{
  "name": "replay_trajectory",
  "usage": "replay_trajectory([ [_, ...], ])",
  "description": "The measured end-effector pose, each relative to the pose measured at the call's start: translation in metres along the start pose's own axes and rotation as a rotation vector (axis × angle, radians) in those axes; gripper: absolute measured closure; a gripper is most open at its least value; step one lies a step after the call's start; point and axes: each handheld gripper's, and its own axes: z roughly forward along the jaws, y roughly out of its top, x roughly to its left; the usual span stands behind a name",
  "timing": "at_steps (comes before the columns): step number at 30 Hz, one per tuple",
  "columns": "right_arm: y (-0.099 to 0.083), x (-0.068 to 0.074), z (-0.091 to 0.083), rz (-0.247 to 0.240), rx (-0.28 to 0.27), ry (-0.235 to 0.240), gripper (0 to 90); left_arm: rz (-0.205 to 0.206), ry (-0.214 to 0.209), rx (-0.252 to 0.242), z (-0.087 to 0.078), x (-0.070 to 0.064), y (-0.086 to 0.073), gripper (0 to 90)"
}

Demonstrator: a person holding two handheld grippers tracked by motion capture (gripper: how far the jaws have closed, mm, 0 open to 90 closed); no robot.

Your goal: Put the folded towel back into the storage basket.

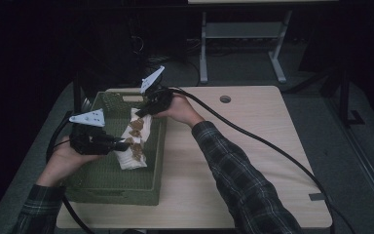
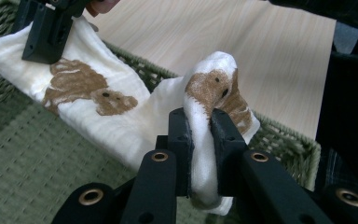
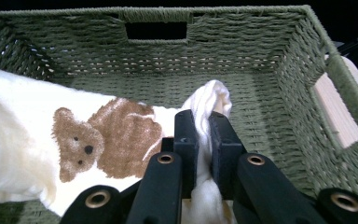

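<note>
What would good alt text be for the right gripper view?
Black tongs pinch a bunched fold of a cream towel printed with a brown teddy bear. The towel lies inside a green woven basket, whose far wall has a handle cut-out.

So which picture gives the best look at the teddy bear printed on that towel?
The right gripper view: one whole bear lies flat beside the right claw, face and body clear. The left gripper view shows one bear smaller and another creased by the left claw. The high view gives brown blotches on the towel.
</note>
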Motion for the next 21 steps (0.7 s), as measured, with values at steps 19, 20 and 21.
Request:
replay_trajectory([
  [19, -0.015, 0.005, 0.014, -0.008, 0.074, 0.017, 83.3, 0.012, -0.106, 0.071, 0.044, -0.004, -0.014, 79.0],
  [20, -0.016, 0.005, 0.014, -0.006, 0.071, 0.015, 83.3, 0.013, -0.109, 0.073, 0.045, -0.004, -0.014, 78.3],
  [21, -0.016, 0.005, 0.013, -0.004, 0.073, 0.015, 83.4, 0.005, -0.104, 0.066, 0.046, -0.003, -0.014, 75.5],
])
